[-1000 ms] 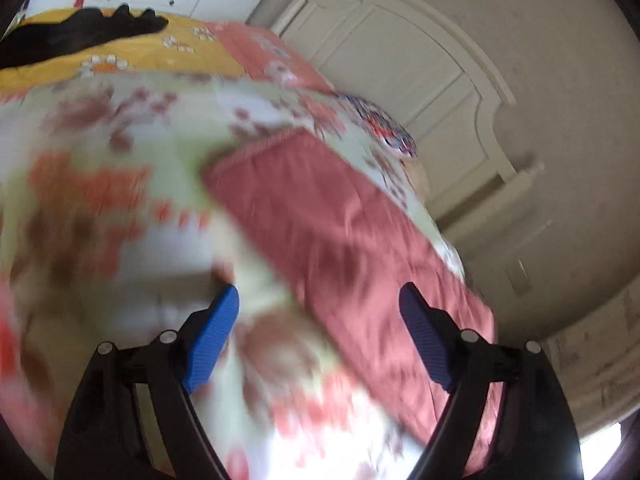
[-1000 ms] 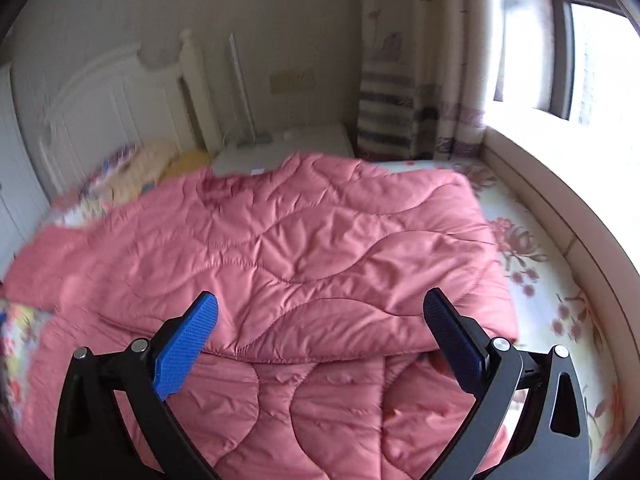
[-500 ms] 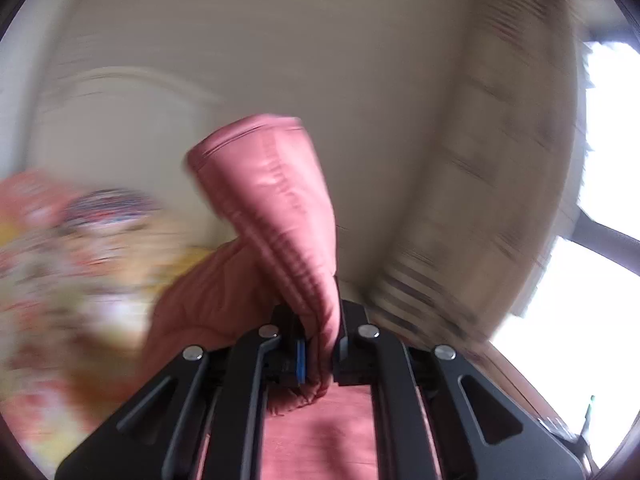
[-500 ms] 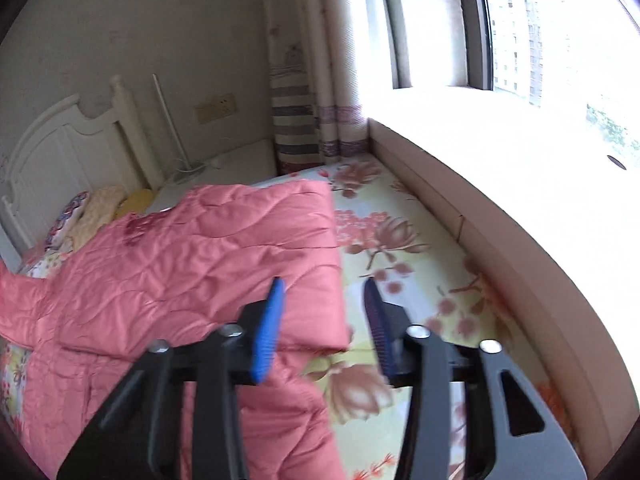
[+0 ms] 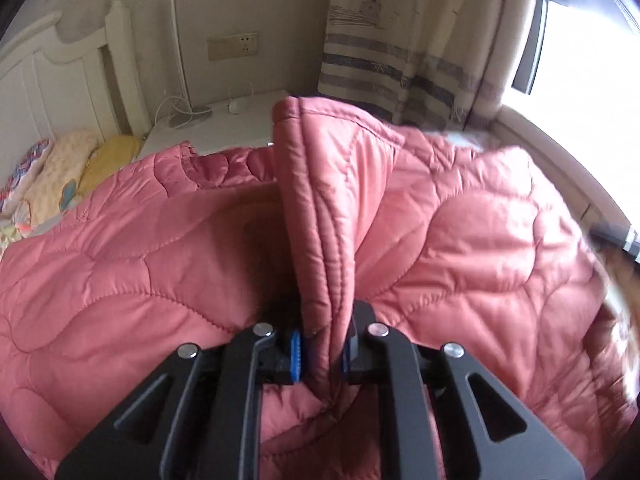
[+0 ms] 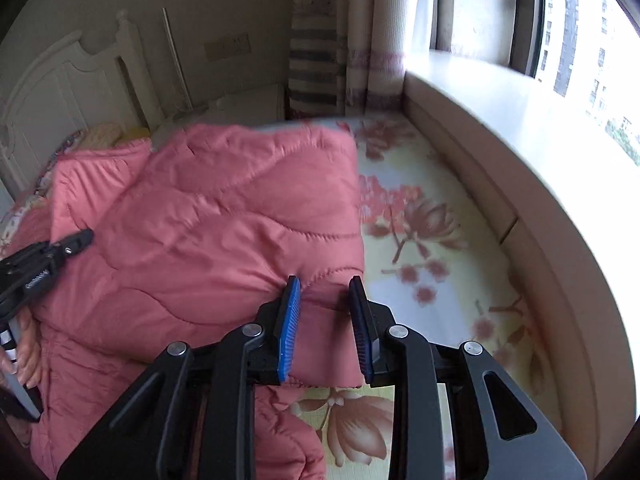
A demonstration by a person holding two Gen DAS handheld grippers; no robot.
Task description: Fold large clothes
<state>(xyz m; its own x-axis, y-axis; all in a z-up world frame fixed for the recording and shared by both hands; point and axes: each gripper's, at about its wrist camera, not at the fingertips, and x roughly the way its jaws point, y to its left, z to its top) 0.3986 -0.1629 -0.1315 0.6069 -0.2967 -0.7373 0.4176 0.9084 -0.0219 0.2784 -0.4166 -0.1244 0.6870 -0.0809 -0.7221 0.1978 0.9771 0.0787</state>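
Pinching a raised fold of the pink quilted coat (image 5: 328, 240) at lower centre, my left hand-held gripper (image 5: 320, 350) eases open slightly — my right hand-held gripper (image 6: 326, 332) is closing around its corner on the floral bed (image 6: 420, 216).

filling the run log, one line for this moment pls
left gripper: opening, pink quilted coat edge between pads | right gripper: closing around coat corner

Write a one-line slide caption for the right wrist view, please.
Right hand-held gripper closing on the corner of a pink quilted coat lying on a floral bed sheet.
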